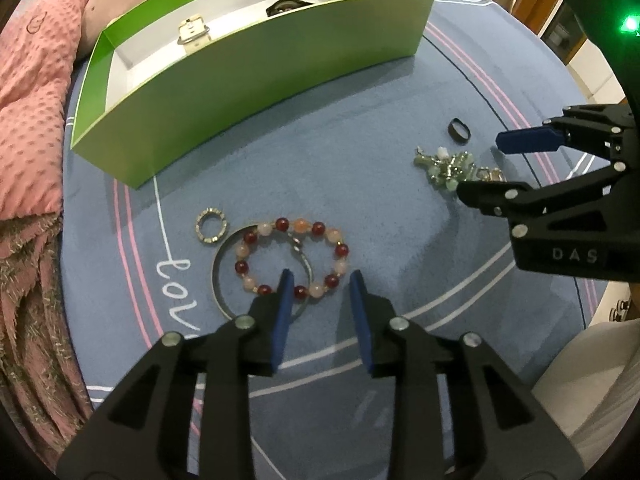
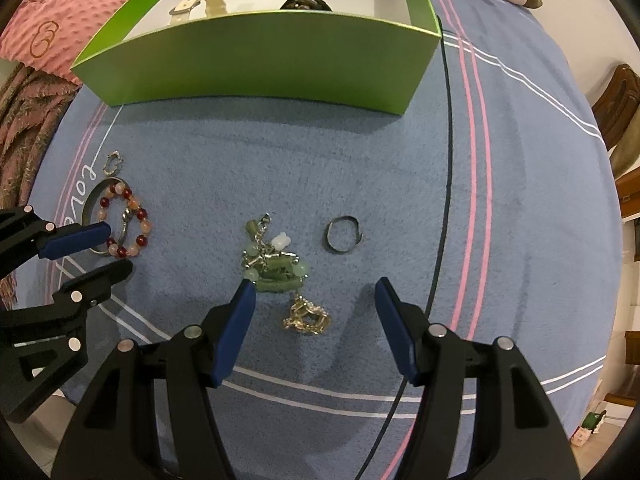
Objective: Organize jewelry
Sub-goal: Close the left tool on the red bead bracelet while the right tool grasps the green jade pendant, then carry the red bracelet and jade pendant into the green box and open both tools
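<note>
A green box (image 1: 256, 80) with a white inside stands at the back and holds a cream watch strap (image 1: 194, 32) and a dark item (image 1: 286, 6). A red and pink bead bracelet (image 1: 292, 258) lies on a silver bangle (image 1: 218, 276), beside a sparkly ring (image 1: 211, 226). My left gripper (image 1: 322, 278) is open, hovering just in front of the bracelet. A jade and chain cluster (image 2: 276, 266), a gold piece (image 2: 306, 316) and a dark ring (image 2: 342, 236) lie to the right. My right gripper (image 2: 314, 288) is open around the cluster and gold piece.
Everything lies on a blue bedspread (image 2: 400, 168) with pink and white stripes. A pink blanket (image 1: 28, 120) is bunched at the left. A thin black cable (image 2: 444, 184) runs across the spread on the right. Wooden furniture (image 2: 618, 100) stands beyond the right edge.
</note>
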